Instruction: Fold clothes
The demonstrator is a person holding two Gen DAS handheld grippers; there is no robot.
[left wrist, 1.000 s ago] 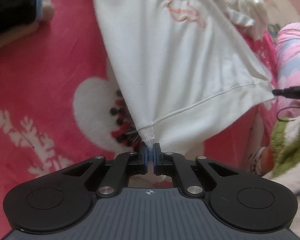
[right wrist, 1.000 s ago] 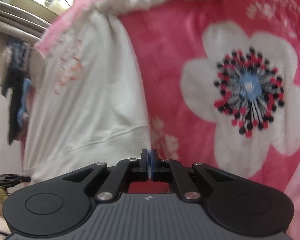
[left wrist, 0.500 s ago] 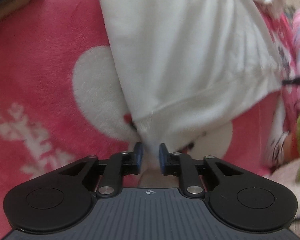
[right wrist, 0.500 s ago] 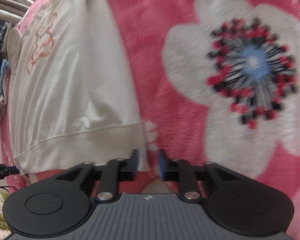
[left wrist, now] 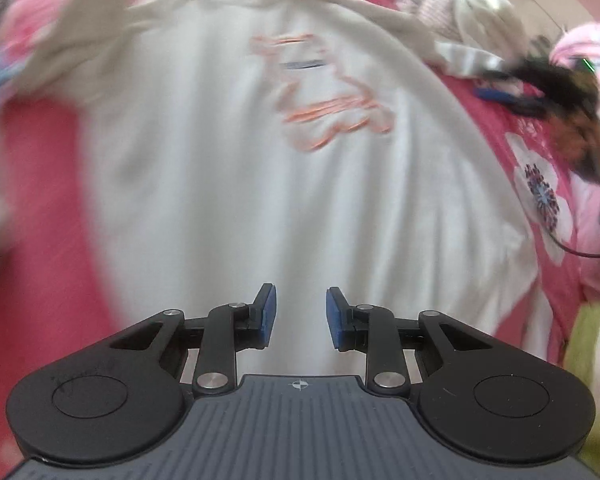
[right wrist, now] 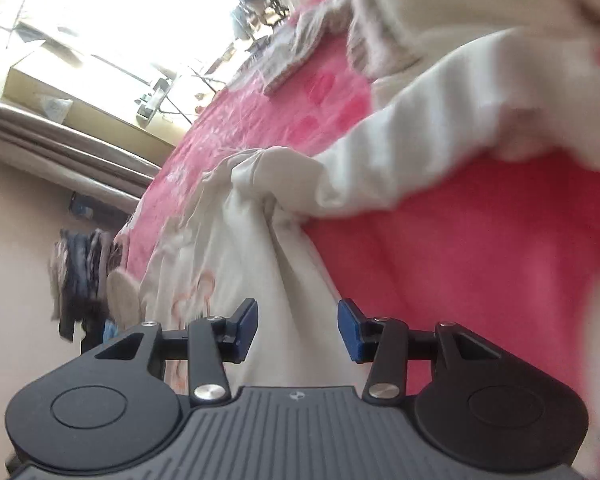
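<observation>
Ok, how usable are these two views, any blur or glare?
Left wrist: motion blur smears the white sweatshirt and its orange print; the open hand-held gripper stays sharp. Right wrist: the window is blown out, and the sleeve and pink blanket are soft.

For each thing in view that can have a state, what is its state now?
Left gripper: open, holding nothing.
Right gripper: open, holding nothing.
White sweatshirt: spread flat on the pink blanket, print facing up, not folded.
Sweatshirt sleeve: stretched out sideways.
</observation>
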